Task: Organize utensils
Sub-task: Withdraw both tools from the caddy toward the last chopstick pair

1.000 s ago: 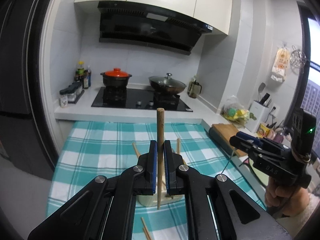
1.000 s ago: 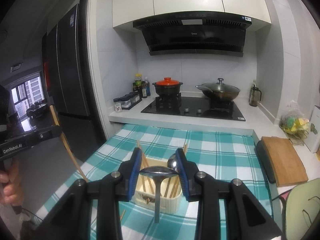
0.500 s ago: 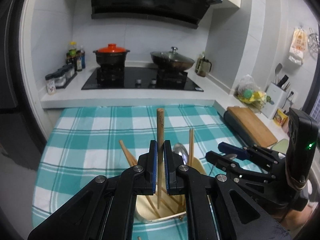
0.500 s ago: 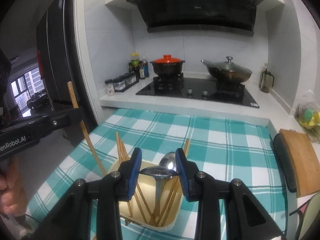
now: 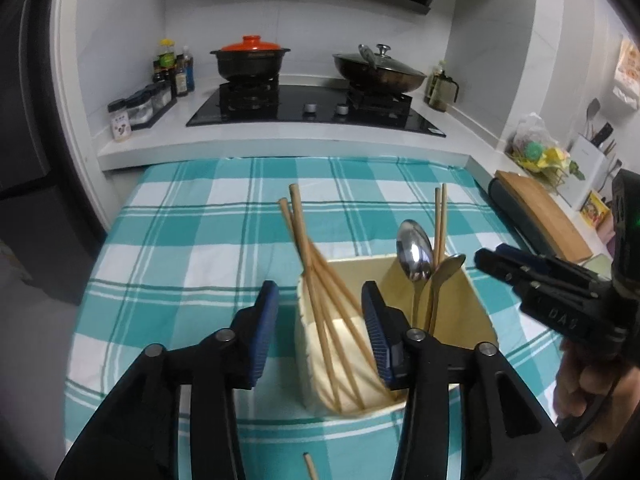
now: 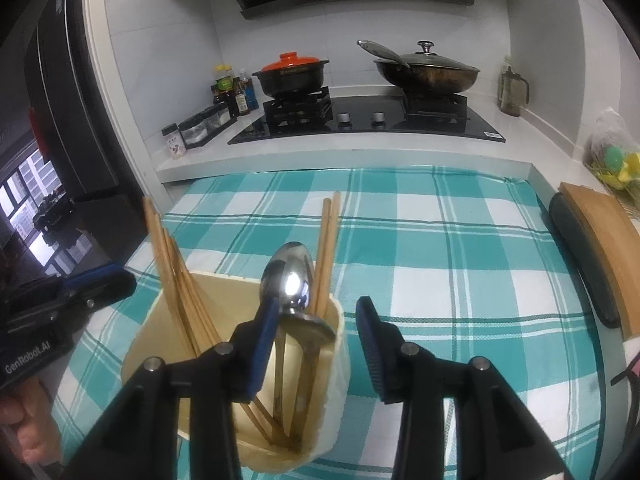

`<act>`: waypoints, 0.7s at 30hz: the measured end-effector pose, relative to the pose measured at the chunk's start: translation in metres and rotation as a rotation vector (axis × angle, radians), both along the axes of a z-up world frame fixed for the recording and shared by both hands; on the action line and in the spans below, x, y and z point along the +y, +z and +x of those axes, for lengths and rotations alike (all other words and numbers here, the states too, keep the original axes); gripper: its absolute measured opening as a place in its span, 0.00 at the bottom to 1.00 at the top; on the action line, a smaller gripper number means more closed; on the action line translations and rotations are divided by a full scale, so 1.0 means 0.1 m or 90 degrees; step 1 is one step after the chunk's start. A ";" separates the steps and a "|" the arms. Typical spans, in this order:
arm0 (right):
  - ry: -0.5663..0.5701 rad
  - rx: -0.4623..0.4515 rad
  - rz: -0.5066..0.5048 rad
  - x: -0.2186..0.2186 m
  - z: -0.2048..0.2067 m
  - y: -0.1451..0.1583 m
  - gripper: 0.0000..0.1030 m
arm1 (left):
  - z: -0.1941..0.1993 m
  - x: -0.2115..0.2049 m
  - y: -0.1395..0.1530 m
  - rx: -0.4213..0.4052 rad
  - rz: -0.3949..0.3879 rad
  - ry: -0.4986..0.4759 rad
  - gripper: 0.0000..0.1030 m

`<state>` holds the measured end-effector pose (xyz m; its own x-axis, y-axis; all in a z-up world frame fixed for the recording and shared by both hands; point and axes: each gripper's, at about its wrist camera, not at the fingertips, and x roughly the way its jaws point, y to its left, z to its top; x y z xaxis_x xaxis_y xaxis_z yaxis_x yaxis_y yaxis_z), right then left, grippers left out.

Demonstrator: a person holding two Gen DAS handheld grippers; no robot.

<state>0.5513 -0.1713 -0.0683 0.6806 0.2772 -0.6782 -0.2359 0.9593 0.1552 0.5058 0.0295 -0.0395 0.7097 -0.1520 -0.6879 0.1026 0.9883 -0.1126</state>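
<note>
Left view alone shows loose chopstick (image 5: 310, 466), apparently on cloth.

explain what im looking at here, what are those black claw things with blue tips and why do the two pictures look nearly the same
Those claws are not a robot. A person holds a two-finger gripper in each hand, and each gripper carries a wide-angle camera that looks out along its own fingers. So one picture comes from the left gripper and the other from the right gripper; both face the same kitchen from slightly different spots, and each catches the other at its edge.

On the teal checked tablecloth stands a cream utensil holder. In it are wooden chopsticks and two metal spoons. One more chopstick lies on the cloth nearby. Behind is a stove with an orange-lidded pot and a wok.

Both grippers are open and hold nothing.
</note>
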 end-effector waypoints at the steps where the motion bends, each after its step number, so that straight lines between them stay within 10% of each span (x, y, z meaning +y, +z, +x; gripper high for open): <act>1: -0.008 -0.001 0.011 -0.05 -0.04 0.03 0.40 | -0.10 0.06 0.04 -0.001 0.004 -0.003 0.46; 10: -0.001 -0.041 -0.015 -0.39 -1.01 0.53 0.42 | -1.55 0.64 0.23 0.020 0.055 -0.035 0.74; 21: 0.070 -0.031 -0.065 -0.26 -2.29 0.21 0.42 | -2.68 0.54 -0.67 0.032 -0.017 0.031 0.76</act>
